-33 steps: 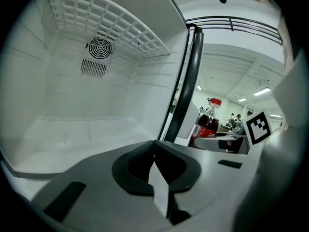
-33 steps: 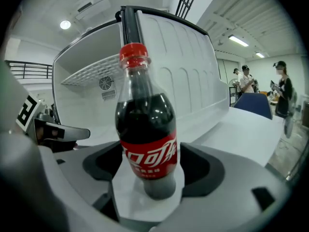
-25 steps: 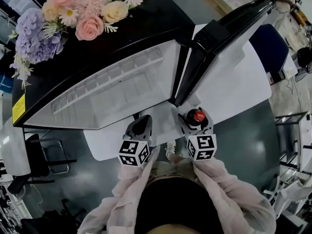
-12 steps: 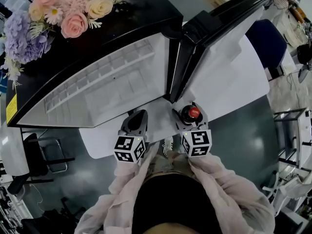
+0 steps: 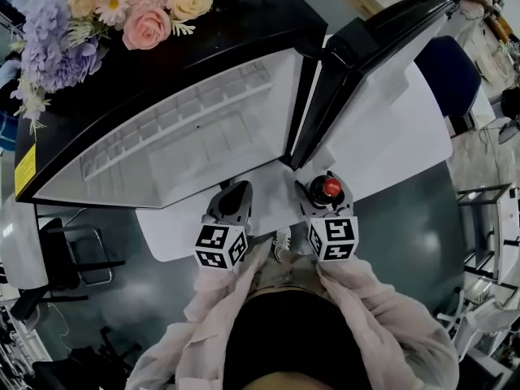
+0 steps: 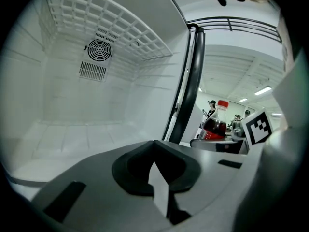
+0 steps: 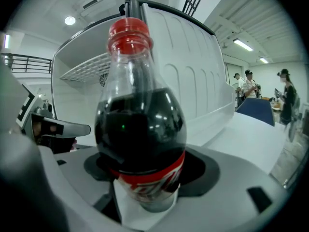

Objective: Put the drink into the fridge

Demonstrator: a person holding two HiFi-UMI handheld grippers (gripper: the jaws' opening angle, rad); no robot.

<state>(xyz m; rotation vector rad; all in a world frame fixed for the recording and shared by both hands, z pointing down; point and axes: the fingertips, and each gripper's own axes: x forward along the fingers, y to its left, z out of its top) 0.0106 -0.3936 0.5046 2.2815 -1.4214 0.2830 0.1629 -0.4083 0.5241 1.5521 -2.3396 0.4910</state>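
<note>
- Two grippers were in my hands: the left gripper (image 5: 234,197) had its jaws together on nothing, and the right gripper (image 5: 327,192) was clamped on the cola bottle (image 7: 140,129).
- My right jaws had just been closing a little further, with the bottle's lower body between them, below the red label band.
- I held the bottle upright, red cap (image 7: 129,33) on top. It was outside the fridge (image 5: 187,136), in front of the opening and close to the edge of the open door (image 5: 382,63).
- Inside, my left gripper view showed a bare white compartment with a wire shelf (image 6: 111,28) overhead and a round fan grille (image 6: 99,48) on the back wall.
- To do this step well, I judged I should steer the bottle left of the door's dark edge and keep it vertical, so the cap passed under the wire shelf.
- I would hold the grip until the base stood flat on the compartment floor, since the rounded body might slip.
- My left gripper was best kept to the side, out of the bottle's path.
- On the bottle, the red label carried white script that I could not read.
- A yellow sticker (image 5: 24,169) on the fridge's outer side had print too small to make out.
- Each gripper's cube bore black-and-white square markers.
</note>
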